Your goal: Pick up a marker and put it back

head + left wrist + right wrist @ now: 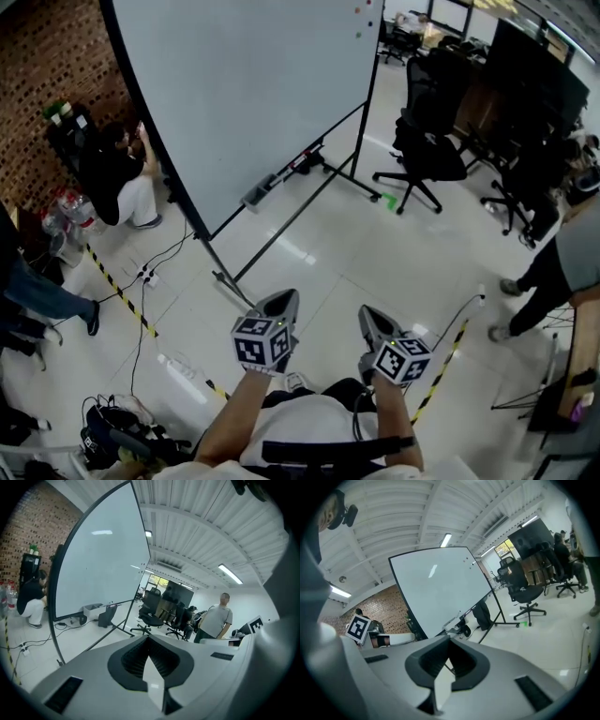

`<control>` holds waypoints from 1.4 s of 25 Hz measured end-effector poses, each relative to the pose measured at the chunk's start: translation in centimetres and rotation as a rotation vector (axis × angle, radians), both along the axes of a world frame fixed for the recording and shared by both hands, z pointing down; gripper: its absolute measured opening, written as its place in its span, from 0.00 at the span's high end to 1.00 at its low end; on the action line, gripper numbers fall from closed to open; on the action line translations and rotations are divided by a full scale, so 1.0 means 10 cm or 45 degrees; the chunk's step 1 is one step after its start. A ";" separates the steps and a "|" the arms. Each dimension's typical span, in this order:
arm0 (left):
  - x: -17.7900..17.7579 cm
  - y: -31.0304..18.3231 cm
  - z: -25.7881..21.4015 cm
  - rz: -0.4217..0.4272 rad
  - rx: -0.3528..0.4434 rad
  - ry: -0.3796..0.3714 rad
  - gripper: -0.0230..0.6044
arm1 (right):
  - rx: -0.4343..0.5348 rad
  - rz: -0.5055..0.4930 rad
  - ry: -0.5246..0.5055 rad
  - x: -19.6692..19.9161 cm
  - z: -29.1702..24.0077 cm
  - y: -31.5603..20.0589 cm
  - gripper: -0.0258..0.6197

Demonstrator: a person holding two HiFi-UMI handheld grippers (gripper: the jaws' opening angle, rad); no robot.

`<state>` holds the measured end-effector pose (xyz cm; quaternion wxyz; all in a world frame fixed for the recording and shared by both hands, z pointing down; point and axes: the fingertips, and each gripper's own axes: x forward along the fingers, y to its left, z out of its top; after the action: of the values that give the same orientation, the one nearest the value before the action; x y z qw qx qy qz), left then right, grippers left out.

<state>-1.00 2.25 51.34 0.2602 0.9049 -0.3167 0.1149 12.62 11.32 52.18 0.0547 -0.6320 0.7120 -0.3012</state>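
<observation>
The left gripper (283,300) and right gripper (372,321) are both shut and empty. The marker (298,161) seems to lie on the board's tray (265,187), upper middle. Walk closer first, then open one gripper wide.

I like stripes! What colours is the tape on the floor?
Yellow and black stripes on the floor tape, clearest in the head view.

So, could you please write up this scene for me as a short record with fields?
Left gripper: fingers together, empty
Right gripper: fingers together, empty
Large white whiteboard on black stand: ahead of both grippers
Grey tray under the board: small items, too small to identify
Black office chair: right of the board
Person in black top: crouched by brick wall
</observation>
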 end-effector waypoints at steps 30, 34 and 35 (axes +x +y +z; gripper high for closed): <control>-0.04 -2.67 0.16 -0.418 -0.019 -0.057 0.97 | -0.123 -0.375 -0.112 0.15 0.51 -3.78 0.92; 0.03 -3.04 0.21 -0.469 -0.026 -0.062 0.97 | -0.144 -0.406 -0.110 0.22 0.60 -4.27 0.92; 0.04 -3.12 0.22 -0.483 -0.028 -0.063 0.97 | -0.147 -0.414 -0.104 0.22 0.60 -4.37 0.92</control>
<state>-0.62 -28.90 53.51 0.2792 0.8230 -0.4865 0.0895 14.85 -32.36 58.15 -0.0022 -0.4977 0.7836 -0.3718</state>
